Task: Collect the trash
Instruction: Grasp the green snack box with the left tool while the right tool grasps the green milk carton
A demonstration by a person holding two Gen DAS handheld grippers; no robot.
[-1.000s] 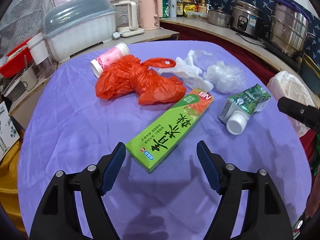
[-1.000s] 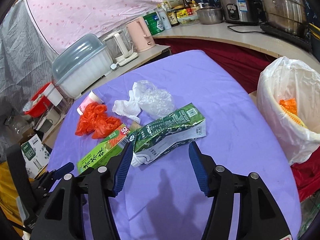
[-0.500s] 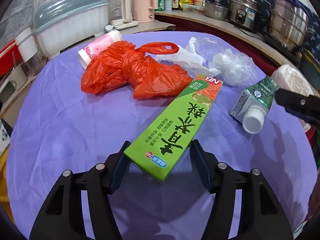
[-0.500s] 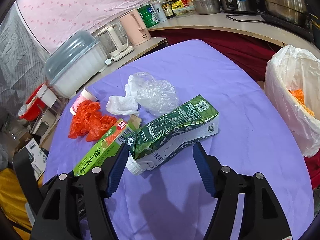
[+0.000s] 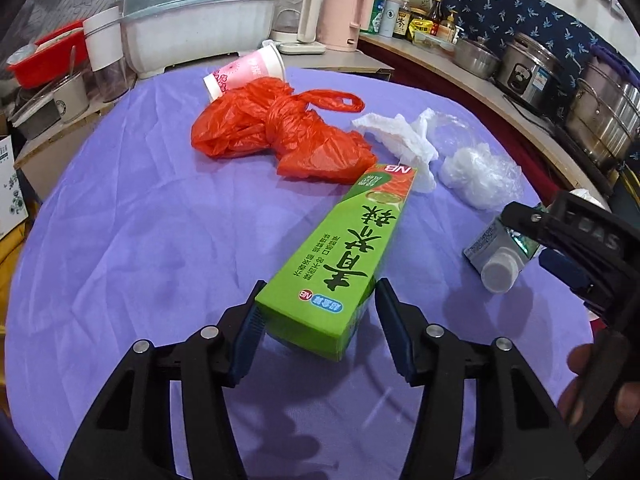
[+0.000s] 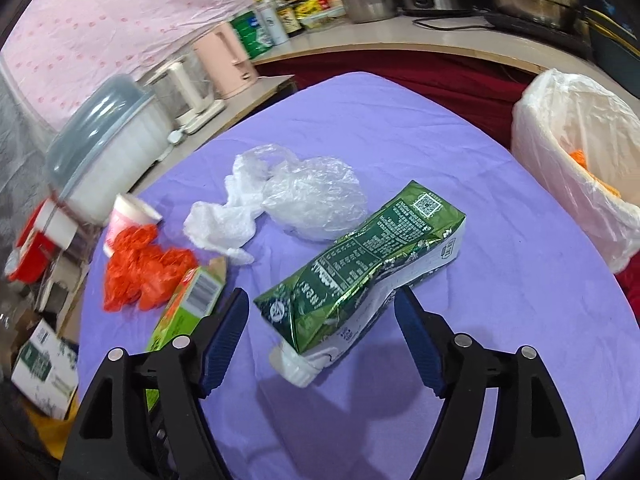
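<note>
While six pieces of trash lie spread on the worktop (image 5: pixel 132 240), findings are as follows.
Surroundings: purple creased cloth covers the round worktop; one lined bin (image 6: pixel 576 168) stands past its right edge with orange scraps inside; kettles, pots and a lidded dish rack sit on counters behind.
Obstructions: red bag (image 5: pixel 280 136) touches the far end of the green box (image 5: pixel 340 256); white tissue (image 5: pixel 404 144) lies just beside it.
Count: one box, one carton (image 6: pixel 360 268), one red bag, one clear bag (image 6: pixel 316 196), one tissue, one paper cup (image 5: pixel 248 74) tipped on its side.
Materials: box is stiff cardboard, long and rectangular; carton is foil-printed, crumpled, with a white cap.
Left claw (image 5: pixel 316 324): closing, box end between the pads, contact unclear.
Right claw (image 6: pixel 322 320): opening, astride the carton, pads clear of it.
</note>
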